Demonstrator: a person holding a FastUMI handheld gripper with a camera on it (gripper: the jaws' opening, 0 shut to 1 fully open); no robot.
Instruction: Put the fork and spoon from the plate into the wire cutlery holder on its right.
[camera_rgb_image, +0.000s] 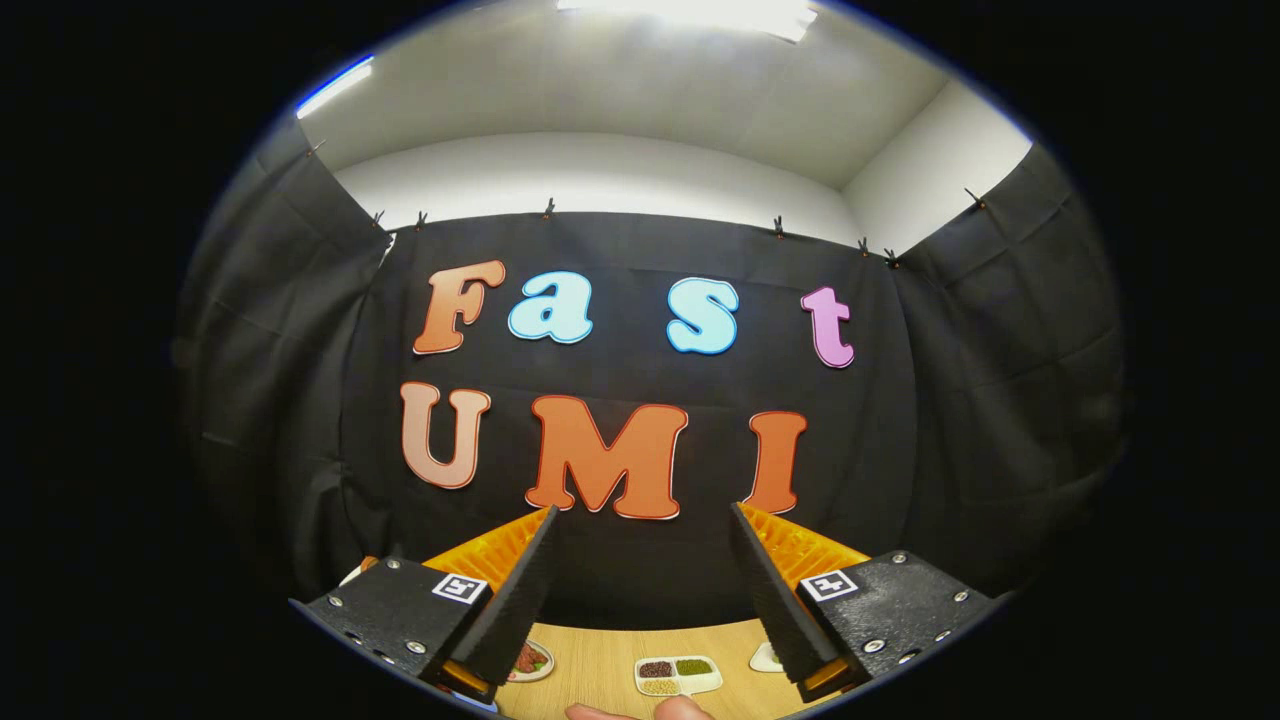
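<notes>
Currently my gripper (640, 590) stands wide open, empty, aimed at the booth wall above the desk (610, 665). I judge approach pending: tilt down, find the fork first.

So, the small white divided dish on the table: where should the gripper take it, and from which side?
Probably by its two long rims, coming from above. The divided dish lies flat on the table, wider than deep, with filled compartments, so a level grip across the shorter span seems safest. The gripper is open, aimed at the wall.
</notes>
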